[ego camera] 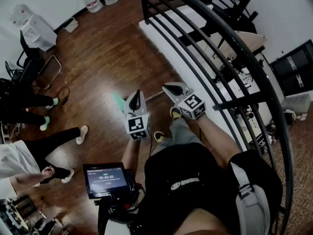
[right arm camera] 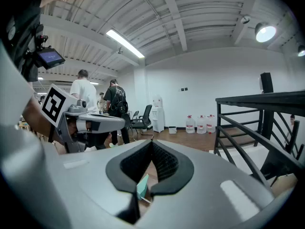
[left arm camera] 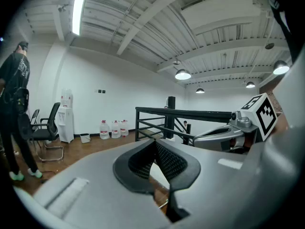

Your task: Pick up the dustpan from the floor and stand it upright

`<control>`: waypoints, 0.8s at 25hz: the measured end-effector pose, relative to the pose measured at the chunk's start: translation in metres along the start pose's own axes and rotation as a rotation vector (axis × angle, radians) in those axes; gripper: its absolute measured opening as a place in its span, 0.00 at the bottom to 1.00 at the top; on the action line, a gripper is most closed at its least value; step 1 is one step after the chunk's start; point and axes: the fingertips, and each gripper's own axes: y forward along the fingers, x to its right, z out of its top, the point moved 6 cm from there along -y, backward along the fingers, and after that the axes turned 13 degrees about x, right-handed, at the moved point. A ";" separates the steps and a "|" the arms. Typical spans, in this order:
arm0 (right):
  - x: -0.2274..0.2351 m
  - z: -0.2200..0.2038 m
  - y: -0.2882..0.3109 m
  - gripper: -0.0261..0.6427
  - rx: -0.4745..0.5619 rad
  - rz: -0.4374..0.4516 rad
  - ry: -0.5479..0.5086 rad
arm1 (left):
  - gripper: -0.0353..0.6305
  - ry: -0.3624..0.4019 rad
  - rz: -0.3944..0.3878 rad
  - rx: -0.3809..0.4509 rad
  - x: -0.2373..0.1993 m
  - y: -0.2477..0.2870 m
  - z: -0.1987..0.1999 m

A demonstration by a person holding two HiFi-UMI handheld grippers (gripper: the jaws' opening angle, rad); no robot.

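Currently I am holding both tools side by side above the brown wooden plank floor [ego camera: 107, 48]. The left grey two-jaw gripper [ego camera: 137, 95] [left arm camera: 155, 144] is keeping its jaws together, with nothing between them. The right grey two-jaw gripper [ego camera: 172, 88] [right arm camera: 152, 144] is likewise pressing its jaws together on nothing. The teal plastic dustpan [ego camera: 118, 100] [right arm camera: 142, 186] is lying on the floor, near the left gripper's tip at its 10 o'clock in the head view, touching neither tool. The black metal railing [ego camera: 215, 38] is running past the right gripper at its 3 o'clock.
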 end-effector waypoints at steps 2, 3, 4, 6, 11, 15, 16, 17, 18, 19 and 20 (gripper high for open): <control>0.050 0.016 0.026 0.04 0.036 -0.027 -0.047 | 0.08 0.030 -0.027 0.059 -0.010 0.059 0.013; 0.071 0.022 0.035 0.04 0.048 -0.039 -0.063 | 0.08 0.044 -0.036 0.079 -0.013 0.082 0.016; 0.087 0.023 0.041 0.04 0.053 -0.050 -0.072 | 0.08 0.056 -0.040 0.089 -0.016 0.099 0.017; 0.110 0.021 0.045 0.04 0.046 -0.065 -0.071 | 0.08 0.063 -0.032 0.078 -0.019 0.117 0.013; 0.159 0.022 0.048 0.04 0.033 -0.085 -0.040 | 0.08 0.077 -0.023 0.022 -0.012 0.150 0.010; 0.198 0.030 0.038 0.04 0.027 -0.098 -0.002 | 0.08 0.098 -0.034 -0.030 0.006 0.177 0.011; 0.209 0.029 0.037 0.04 0.020 -0.102 0.009 | 0.08 0.099 -0.036 -0.053 0.009 0.185 0.007; 0.220 0.025 0.038 0.04 0.007 -0.107 0.023 | 0.08 0.098 -0.039 -0.083 0.010 0.195 0.001; 0.231 0.016 0.043 0.04 -0.010 -0.111 0.041 | 0.08 0.095 -0.040 -0.117 0.008 0.206 -0.009; 0.242 0.004 0.049 0.04 -0.031 -0.112 0.062 | 0.08 0.090 -0.039 -0.154 0.003 0.218 -0.021; 0.253 -0.009 0.056 0.05 -0.053 -0.108 0.082 | 0.08 0.083 -0.036 -0.186 -0.002 0.230 -0.034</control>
